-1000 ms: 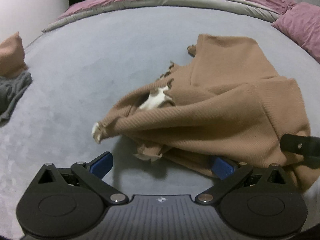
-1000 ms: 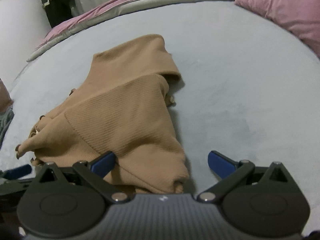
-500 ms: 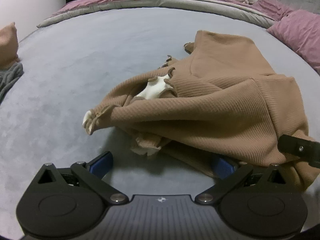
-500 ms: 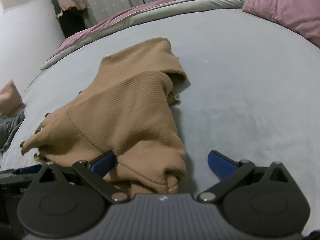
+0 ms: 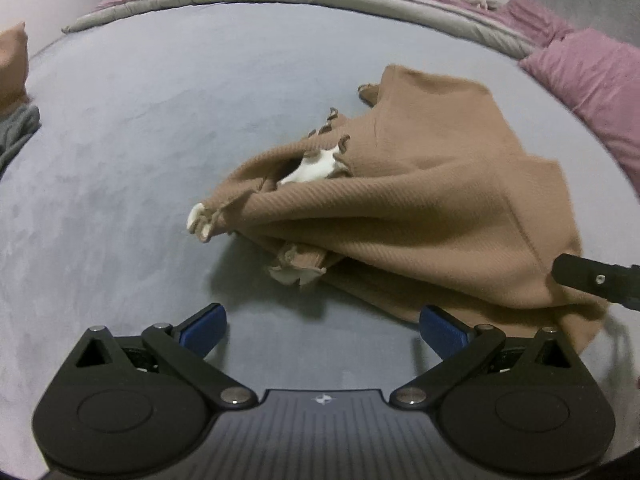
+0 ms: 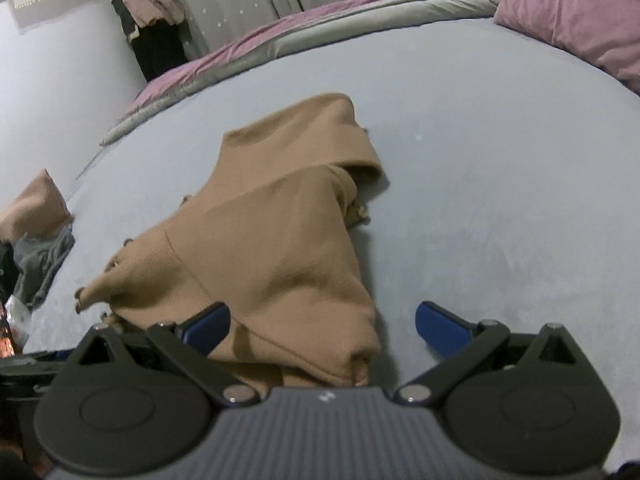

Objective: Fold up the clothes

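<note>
A wide grey-blue bed (image 5: pixel 140 160) fills both views, with a rolled purple-and-grey quilt (image 6: pixel 248 60) along its far edge and a purple pillow (image 5: pixel 592 80) at the far right corner. On the bed lies a crumpled tan ribbed sweater (image 5: pixel 420 200), bunched into a loose heap right of centre in the left wrist view and just left of centre in the right wrist view (image 6: pixel 260 240). A white patch (image 5: pixel 316 166) shows in an opening in its folds, and a frilled cuff (image 5: pixel 204 220) points toward the left side of the bed. At the bed's left edge sits a small pile of other clothes, a tan piece (image 6: pixel 36 208) over a grey one (image 6: pixel 44 264).

The left gripper (image 5: pixel 322 330) hovers near the sweater's near edge, its jaws wide apart and holding nothing; its right blue pad (image 5: pixel 444 334) sits just beside the hem. The right gripper (image 6: pixel 322 326) is also spread wide and empty, with its left blue pad (image 6: pixel 206 326) over the sweater's near corner. Whether that pad touches the cloth cannot be told.
</note>
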A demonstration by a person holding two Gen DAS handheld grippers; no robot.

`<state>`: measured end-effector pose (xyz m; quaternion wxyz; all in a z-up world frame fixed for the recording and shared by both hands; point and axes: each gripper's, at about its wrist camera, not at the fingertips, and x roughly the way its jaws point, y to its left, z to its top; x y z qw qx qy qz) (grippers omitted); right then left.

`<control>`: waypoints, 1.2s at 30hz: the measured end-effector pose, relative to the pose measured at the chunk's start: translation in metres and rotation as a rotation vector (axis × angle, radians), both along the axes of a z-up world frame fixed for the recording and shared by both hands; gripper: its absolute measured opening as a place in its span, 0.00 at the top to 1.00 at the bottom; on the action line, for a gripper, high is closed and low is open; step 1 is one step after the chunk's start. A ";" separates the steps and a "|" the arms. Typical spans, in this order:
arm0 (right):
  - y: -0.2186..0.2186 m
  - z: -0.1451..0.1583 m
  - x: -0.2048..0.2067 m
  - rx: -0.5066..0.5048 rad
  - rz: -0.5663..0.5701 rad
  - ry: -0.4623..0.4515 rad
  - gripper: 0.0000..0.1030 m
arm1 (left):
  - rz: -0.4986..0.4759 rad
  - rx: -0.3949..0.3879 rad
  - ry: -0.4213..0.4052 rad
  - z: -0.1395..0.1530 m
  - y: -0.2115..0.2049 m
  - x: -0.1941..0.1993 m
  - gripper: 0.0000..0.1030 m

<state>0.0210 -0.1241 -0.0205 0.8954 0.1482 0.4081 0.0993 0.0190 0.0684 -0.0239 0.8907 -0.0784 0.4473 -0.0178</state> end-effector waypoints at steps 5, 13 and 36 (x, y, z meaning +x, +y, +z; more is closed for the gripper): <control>0.005 0.000 0.003 0.016 0.009 0.002 0.18 | 0.019 -0.077 -0.028 0.006 0.010 -0.009 0.03; 0.010 0.004 0.002 0.016 0.006 -0.007 0.63 | 0.092 -0.295 -0.037 0.009 0.029 -0.006 0.19; 0.038 0.008 -0.036 0.302 0.332 0.145 0.84 | 0.063 -0.427 -0.082 0.017 0.026 -0.003 0.22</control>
